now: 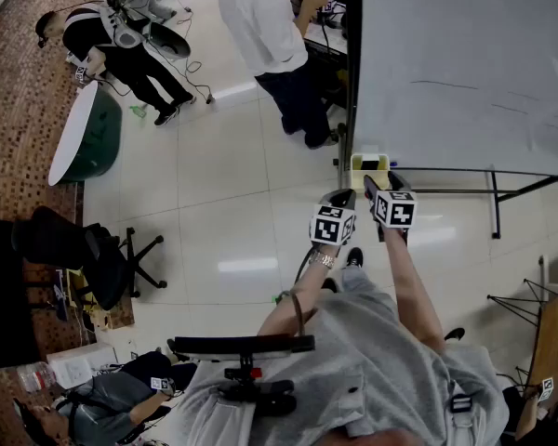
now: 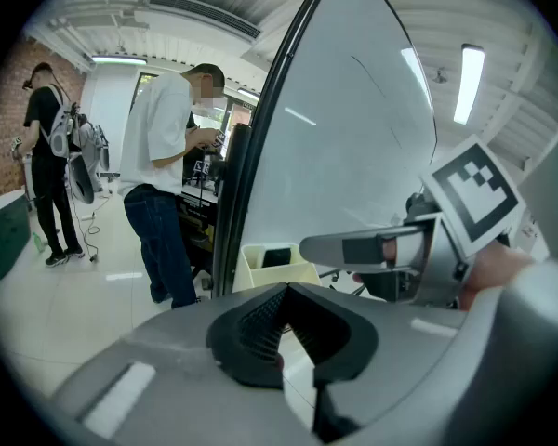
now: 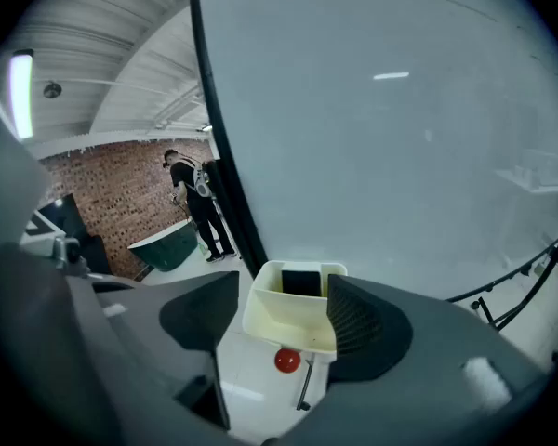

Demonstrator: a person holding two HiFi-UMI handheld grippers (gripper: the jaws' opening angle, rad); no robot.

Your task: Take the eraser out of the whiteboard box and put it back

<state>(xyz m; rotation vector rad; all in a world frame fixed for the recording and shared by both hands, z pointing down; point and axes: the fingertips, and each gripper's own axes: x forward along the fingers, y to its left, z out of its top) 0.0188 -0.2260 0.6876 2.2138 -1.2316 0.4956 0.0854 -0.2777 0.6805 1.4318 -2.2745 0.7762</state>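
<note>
A cream whiteboard box (image 3: 293, 316) hangs at the lower left corner of the whiteboard (image 3: 391, 128). The black eraser (image 3: 300, 282) stands inside it at the back. My right gripper (image 3: 284, 325) is open, its two dark pads (image 3: 367, 328) on either side of the box front, and nothing is held. In the head view the box (image 1: 369, 171) lies just ahead of my right gripper (image 1: 378, 187) and my left gripper (image 1: 340, 200). In the left gripper view my left gripper (image 2: 286, 316) is shut and empty, with the box (image 2: 270, 266) beyond it.
The whiteboard's stand legs (image 1: 495, 198) run along the tiled floor. A small red ball (image 3: 286, 360) shows under the box. A person in a white shirt (image 1: 260, 17) stands by the board's left edge. A green round table (image 1: 88, 137) and an office chair (image 1: 98, 254) are at the left.
</note>
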